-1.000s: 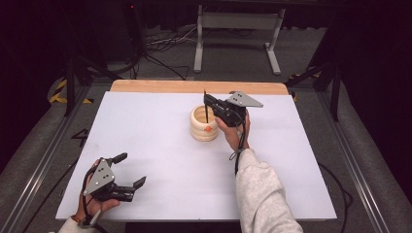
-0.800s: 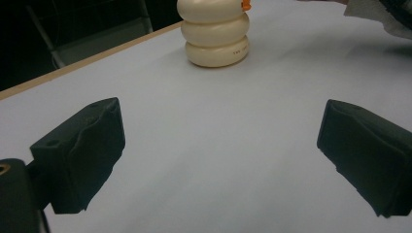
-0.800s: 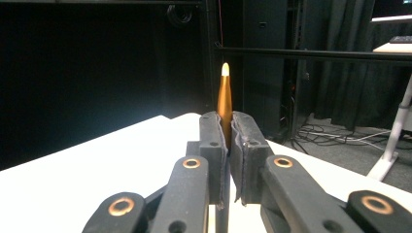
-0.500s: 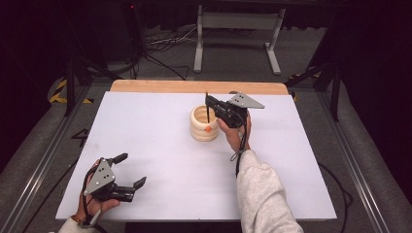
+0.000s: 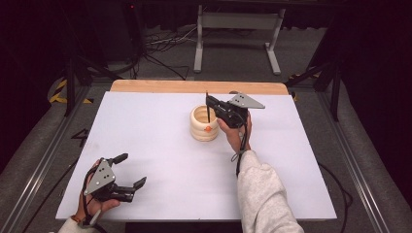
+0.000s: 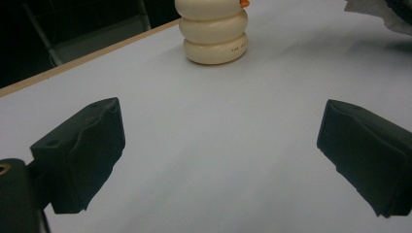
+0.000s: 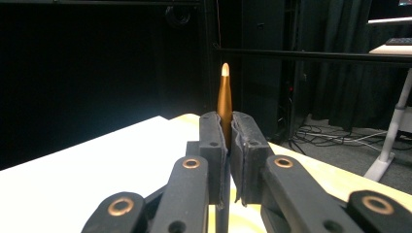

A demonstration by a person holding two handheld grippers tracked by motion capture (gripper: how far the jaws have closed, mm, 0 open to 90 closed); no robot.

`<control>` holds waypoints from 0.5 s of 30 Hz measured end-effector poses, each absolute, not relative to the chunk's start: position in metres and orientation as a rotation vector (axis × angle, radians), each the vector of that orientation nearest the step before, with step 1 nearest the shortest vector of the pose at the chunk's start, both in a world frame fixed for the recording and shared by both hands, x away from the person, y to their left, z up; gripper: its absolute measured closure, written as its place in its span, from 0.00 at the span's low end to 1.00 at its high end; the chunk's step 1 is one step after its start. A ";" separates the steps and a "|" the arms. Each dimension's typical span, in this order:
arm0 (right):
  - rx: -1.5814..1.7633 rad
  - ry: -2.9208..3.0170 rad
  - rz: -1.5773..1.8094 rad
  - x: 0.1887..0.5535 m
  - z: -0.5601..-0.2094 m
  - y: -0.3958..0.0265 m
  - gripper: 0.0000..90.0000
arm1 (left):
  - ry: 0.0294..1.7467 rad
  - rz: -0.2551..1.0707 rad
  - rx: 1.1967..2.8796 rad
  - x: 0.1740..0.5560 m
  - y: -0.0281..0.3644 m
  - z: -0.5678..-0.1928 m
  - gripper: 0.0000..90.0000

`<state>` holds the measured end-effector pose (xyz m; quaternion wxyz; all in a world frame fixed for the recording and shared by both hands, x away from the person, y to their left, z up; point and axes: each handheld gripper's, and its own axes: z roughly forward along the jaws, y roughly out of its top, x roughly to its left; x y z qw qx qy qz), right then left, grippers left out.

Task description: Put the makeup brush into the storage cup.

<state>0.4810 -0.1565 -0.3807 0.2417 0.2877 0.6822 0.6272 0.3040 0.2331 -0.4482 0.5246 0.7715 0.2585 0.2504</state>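
Room: dark surroundings are framing the scene, with cables (image 5: 160,46) lying on the grey floor and a pale metal stand (image 5: 237,29) standing beyond the far edge.

Surface: a white table (image 5: 160,141) is occupying the middle of the high view, and a strip of bare wood (image 5: 194,86) is showing along its far edge.

Item 1, cream ribbed holder (image 5: 204,123): it is standing upright on the far centre of the table, built of stacked rounded rings, with a small orange spot on its near side. In the left gripper view the holder (image 6: 214,31) is appearing at the top, well apart from the jaws, and a line of small print is showing on its lower ring.

Item 2, right gripper (image 5: 212,103): it is being held just beside the holder, on its right, a sleeve (image 5: 262,194) trailing back to the near edge. Its jaws are pressing together on a thin dark stick (image 5: 207,108), which is standing upright over the holder's mouth. In the right gripper view the stick (image 7: 224,104) is looking brown with a pale pointed tip, rising between the two closed pads.

Item 3, left gripper (image 5: 132,171): it is resting low at the near left corner, held in a hand (image 5: 92,206). Its jaws are standing wide apart, holding nothing, with bare white table between them.
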 end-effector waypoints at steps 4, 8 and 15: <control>0.791 1.858 1.708 0.480 -0.380 -0.157 0.91 | 0.617 0.598 1.847 0.304 0.233 -0.448 0.05; 0.793 1.852 1.712 0.479 -0.379 -0.159 0.89 | 0.617 0.597 1.847 0.304 0.233 -0.448 0.05; 0.770 1.862 1.690 0.476 -0.377 -0.161 0.84 | 0.617 0.599 1.854 0.304 0.233 -0.448 0.05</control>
